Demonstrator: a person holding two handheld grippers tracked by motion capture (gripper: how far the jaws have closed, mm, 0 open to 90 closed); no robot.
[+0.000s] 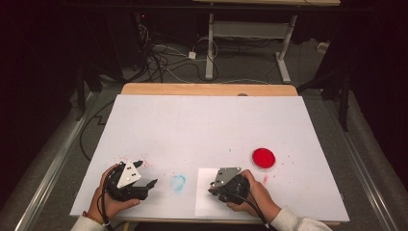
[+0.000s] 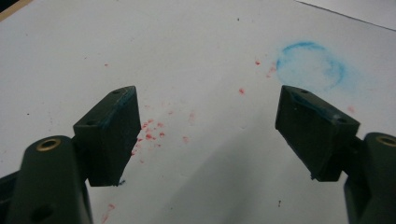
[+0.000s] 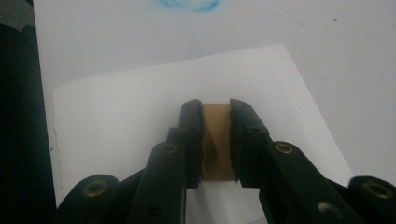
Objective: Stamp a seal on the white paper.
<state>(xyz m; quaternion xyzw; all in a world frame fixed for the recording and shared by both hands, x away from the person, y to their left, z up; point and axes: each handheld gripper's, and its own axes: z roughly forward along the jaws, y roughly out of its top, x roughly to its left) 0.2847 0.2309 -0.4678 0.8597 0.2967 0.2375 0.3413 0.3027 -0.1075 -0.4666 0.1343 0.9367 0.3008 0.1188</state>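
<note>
Up close in the right gripper view, right gripper (image 3: 215, 140) pinches a small tan wooden block (image 3: 216, 142) over white paper (image 3: 116, 121); left gripper (image 2: 208, 135) gapes wide, holding nothing.

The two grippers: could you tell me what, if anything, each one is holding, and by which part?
The right gripper clamps a small tan block by its two opposite sides, above the white sheet. The left gripper is open and holds nothing.
</note>
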